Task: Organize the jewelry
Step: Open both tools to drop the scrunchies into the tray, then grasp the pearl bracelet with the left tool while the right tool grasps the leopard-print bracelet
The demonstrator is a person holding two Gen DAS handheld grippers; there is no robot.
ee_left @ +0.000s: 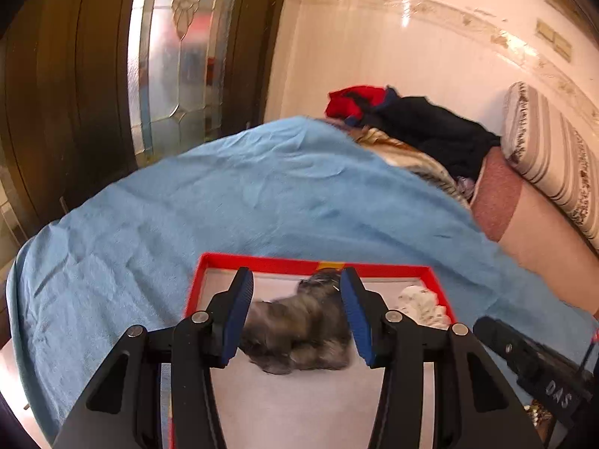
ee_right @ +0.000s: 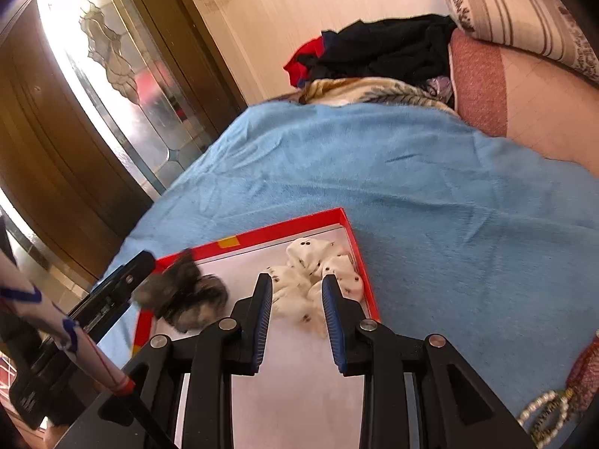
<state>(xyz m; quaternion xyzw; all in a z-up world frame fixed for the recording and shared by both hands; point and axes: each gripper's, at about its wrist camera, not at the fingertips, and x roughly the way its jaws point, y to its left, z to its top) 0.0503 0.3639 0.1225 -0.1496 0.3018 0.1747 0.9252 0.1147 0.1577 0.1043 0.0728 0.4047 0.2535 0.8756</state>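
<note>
Landmark: red tray [ee_left: 262, 260] with a pale floor, resting on a blue blanket [ee_left: 224, 194].
Left gripper [ee_left: 297, 314]: jaws parted; pads clear of the grey scrunchie [ee_left: 299, 333], which lies blurred on the tray floor between them. Nothing gripped.
Right gripper [ee_right: 297, 316]: jaws partly open; the white spotted scrunchie [ee_right: 318, 277] lies just ahead of the pads in the tray's far right corner. Nothing gripped.
Grey scrunchie, right view [ee_right: 187, 299]: at the tray's left side, near the left gripper's body.
Pearl jewellery [ee_right: 543, 415]: on the blanket, outside the tray, to its right.
Clothes pile [ee_left: 411, 123]: beyond the tray, at the blanket's far edge.
</note>
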